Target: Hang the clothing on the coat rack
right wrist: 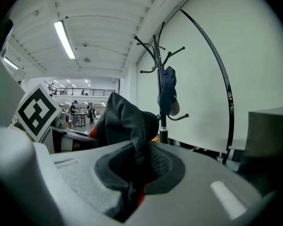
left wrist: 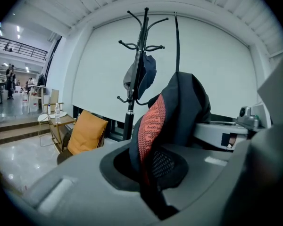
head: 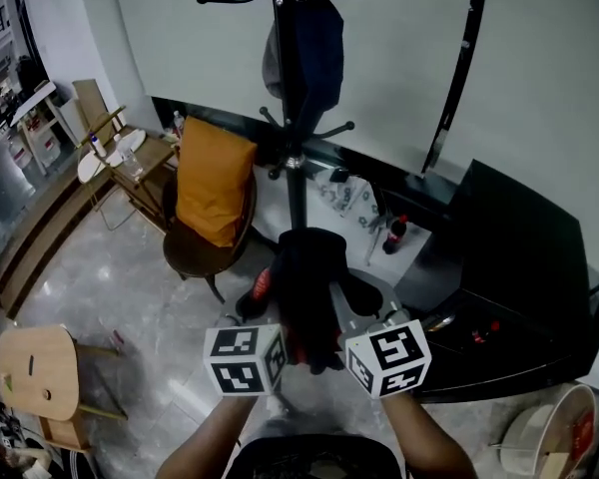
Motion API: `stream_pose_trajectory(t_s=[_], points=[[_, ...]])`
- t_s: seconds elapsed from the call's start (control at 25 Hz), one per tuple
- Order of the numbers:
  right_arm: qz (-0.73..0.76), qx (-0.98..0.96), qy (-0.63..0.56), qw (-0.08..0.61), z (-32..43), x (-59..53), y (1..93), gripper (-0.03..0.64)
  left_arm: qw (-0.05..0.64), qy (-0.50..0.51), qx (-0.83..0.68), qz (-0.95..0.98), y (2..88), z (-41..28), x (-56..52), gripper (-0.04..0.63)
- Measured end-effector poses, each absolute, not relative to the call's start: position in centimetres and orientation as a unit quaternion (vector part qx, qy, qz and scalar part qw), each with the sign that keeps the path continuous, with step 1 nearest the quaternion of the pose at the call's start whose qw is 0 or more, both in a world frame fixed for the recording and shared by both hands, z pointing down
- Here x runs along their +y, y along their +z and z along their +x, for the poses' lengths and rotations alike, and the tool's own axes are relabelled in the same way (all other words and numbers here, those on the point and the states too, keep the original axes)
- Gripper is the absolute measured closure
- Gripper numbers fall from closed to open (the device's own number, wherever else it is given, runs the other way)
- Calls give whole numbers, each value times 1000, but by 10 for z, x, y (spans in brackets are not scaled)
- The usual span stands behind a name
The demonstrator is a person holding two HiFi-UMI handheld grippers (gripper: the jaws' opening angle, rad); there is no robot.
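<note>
- Head view: set high, facing steeply down, with the coat rack (head: 296,183) just ahead.
- Both gripper views: low and close along their jaws — each faces that same rack.

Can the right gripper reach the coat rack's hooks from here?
Probably yes: the right gripper, shut on the black clothes, faces the coat rack with nothing between, and a lower hook is bare.

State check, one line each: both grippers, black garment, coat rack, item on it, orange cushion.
left gripper: shut on black garment
right gripper: shut on black garment
black garment: held between both grippers, not yet hung
coat rack: upright
dark blue item: hanging on coat rack
orange cushion: propped against chair back
</note>
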State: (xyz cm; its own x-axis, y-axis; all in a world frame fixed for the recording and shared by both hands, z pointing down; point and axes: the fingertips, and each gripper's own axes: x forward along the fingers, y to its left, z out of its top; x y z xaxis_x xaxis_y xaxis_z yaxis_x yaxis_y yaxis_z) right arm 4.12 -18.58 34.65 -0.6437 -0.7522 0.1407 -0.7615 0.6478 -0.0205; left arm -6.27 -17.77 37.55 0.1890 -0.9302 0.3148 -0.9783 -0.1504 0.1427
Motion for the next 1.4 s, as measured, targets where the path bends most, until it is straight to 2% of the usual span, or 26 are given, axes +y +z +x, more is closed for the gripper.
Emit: stream_pose_trajectory(t_s=[0.84, 1.4], points=[[438, -894, -25, 92, -50, -215, 327, 591, 140, 58, -594, 790, 351, -155, -224, 575], [480, -871, -54, 93, -56, -238, 316, 591, 122, 49, -572, 810, 342, -163, -249, 575]])
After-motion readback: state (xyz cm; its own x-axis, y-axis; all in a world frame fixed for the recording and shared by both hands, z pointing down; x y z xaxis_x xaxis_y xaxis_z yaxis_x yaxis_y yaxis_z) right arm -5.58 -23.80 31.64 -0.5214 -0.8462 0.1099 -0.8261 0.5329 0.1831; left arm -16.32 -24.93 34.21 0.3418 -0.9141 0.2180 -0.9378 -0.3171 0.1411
